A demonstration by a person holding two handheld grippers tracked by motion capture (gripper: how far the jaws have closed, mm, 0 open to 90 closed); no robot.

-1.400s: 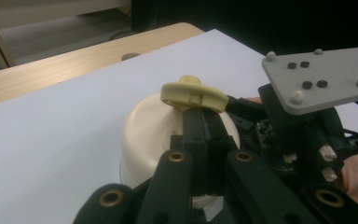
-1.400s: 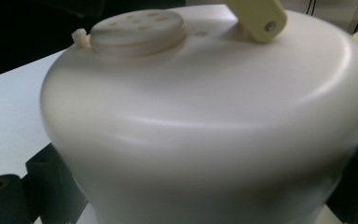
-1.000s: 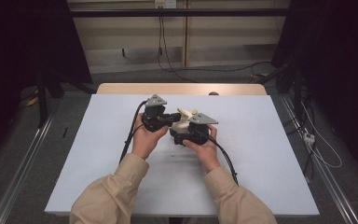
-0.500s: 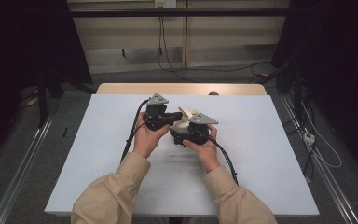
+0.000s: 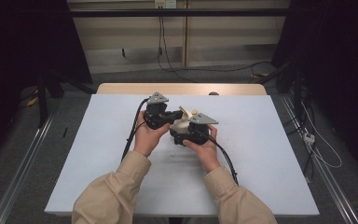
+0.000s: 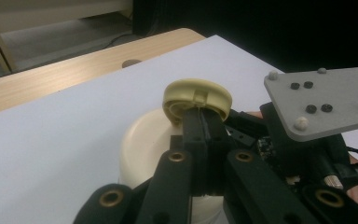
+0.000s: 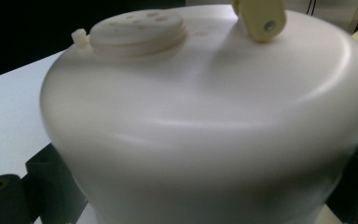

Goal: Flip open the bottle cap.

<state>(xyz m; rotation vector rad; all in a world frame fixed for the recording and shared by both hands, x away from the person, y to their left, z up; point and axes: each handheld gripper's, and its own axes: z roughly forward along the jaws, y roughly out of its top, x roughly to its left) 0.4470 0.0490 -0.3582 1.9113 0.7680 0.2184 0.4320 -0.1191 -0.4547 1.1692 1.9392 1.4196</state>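
Observation:
A white rounded container point(image 5: 181, 125) sits near the middle of the table, between both hands. My right gripper point(image 5: 188, 134) is shut on its body; in the right gripper view the container point(image 7: 205, 116) bulges between the black jaws at the bottom corners. On its top are a round disc with holes point(image 7: 137, 29) and a yellowish hinge tab point(image 7: 261, 19). A yellowish round cap point(image 6: 196, 97) stands tilted up above the container point(image 6: 142, 149). My left gripper point(image 6: 204, 122) comes in from the left, its jaws pressed together on the cap's lower edge.
The white tabletop point(image 5: 270, 140) spreads wide on both sides of the hands. A bare wooden strip point(image 5: 182, 88) runs along the far edge. Cables trail from both grippers toward the person. The right gripper's grey plate point(image 6: 324, 100) is close beside my left jaws.

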